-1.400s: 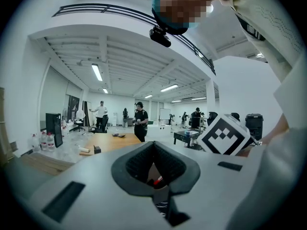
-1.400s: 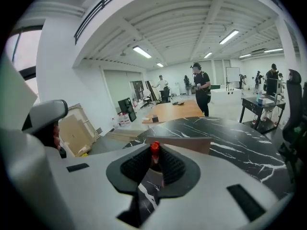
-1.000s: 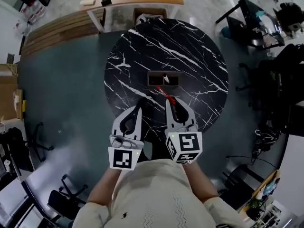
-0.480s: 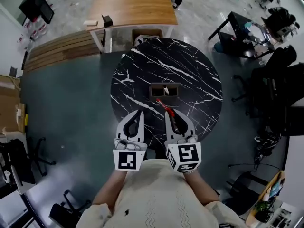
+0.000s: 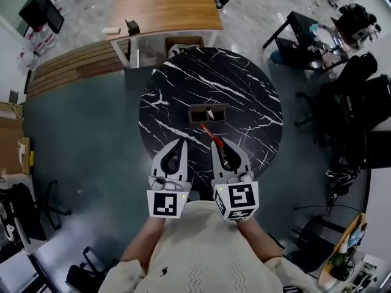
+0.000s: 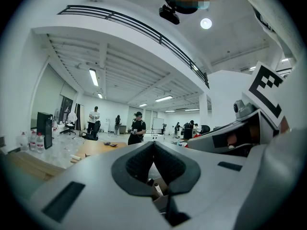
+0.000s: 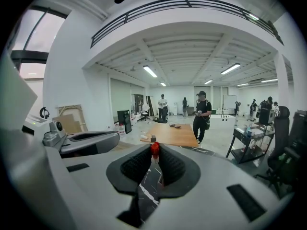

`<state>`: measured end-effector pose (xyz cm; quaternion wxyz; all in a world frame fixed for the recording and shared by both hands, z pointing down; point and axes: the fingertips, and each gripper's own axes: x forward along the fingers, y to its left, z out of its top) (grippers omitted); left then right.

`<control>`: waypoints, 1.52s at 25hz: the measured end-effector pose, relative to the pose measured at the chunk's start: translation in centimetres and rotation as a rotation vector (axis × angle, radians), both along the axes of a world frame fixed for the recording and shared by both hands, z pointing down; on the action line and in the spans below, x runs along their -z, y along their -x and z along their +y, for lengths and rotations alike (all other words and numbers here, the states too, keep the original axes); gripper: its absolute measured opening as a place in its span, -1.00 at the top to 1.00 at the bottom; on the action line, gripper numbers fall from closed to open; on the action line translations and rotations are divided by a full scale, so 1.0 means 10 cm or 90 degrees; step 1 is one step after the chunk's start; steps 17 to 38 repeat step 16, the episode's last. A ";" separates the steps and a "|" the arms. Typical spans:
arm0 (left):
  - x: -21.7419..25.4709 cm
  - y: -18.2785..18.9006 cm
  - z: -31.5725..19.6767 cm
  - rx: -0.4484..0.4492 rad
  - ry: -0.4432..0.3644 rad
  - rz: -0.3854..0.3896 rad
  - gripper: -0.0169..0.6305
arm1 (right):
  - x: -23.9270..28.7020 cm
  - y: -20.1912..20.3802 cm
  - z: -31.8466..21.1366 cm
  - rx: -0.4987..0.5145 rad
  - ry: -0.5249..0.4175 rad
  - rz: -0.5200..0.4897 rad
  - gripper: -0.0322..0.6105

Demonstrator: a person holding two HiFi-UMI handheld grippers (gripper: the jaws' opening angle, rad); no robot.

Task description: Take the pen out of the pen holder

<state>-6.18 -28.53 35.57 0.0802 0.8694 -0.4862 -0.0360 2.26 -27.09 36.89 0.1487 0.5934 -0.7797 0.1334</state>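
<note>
We see a black marble-look table [image 5: 244,96] veined white, a smooth wooden desk [image 5: 165,8], and the right gripper [image 5: 219,146] in matt pale plastic

Left claw [image 5: 181,143] closed empty beside right claw [image 5: 215,144], which pinches the pen [image 5: 208,133].

Round black marble-look table with white veins [image 5: 232,84] at centre of the head view. Rectangular light wooden table [image 5: 165,8] at 12 o'clock from it, brown cardboard box [image 5: 183,43] between the two. Slatted wooden bench [image 5: 73,69] at 10 o'clock. Black office chairs [image 5: 360,102] at 3 o'clock. Person in black clothing [image 7: 200,116] stands beside the wooden table.
</note>
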 end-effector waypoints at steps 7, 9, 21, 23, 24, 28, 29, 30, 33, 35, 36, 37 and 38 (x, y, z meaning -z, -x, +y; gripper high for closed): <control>-0.04 -0.10 0.00 -0.004 0.008 0.007 0.91 | -0.05 -0.06 0.00 0.000 0.019 0.009 0.71; -0.04 -0.11 0.01 -0.004 0.010 0.008 0.91 | -0.06 -0.06 0.00 0.002 0.023 0.008 0.71; -0.10 -0.14 -0.03 -0.005 0.016 0.009 0.91 | -0.10 -0.07 -0.07 0.008 0.024 0.009 0.71; -0.10 -0.14 -0.03 -0.005 0.016 0.009 0.91 | -0.10 -0.07 -0.07 0.008 0.024 0.009 0.71; -0.10 -0.14 -0.03 -0.005 0.016 0.009 0.91 | -0.10 -0.07 -0.07 0.008 0.024 0.009 0.71; -0.10 -0.14 -0.03 -0.005 0.016 0.009 0.91 | -0.10 -0.07 -0.07 0.008 0.024 0.009 0.71; -0.10 -0.14 -0.03 -0.005 0.016 0.009 0.91 | -0.10 -0.07 -0.07 0.008 0.024 0.009 0.71; -0.10 -0.14 -0.03 -0.005 0.016 0.009 0.91 | -0.10 -0.07 -0.07 0.008 0.024 0.009 0.71; -0.10 -0.14 -0.03 -0.005 0.016 0.009 0.91 | -0.10 -0.07 -0.07 0.008 0.024 0.009 0.71; -0.10 -0.14 -0.03 -0.005 0.016 0.009 0.91 | -0.10 -0.07 -0.07 0.008 0.024 0.009 0.71; -0.10 -0.14 -0.03 -0.005 0.016 0.009 0.91 | -0.10 -0.07 -0.07 0.008 0.024 0.009 0.71; -0.10 -0.14 -0.03 -0.005 0.016 0.009 0.91 | -0.10 -0.07 -0.07 0.008 0.024 0.009 0.71; -0.10 -0.14 -0.03 -0.005 0.016 0.009 0.91 | -0.10 -0.07 -0.07 0.008 0.024 0.009 0.71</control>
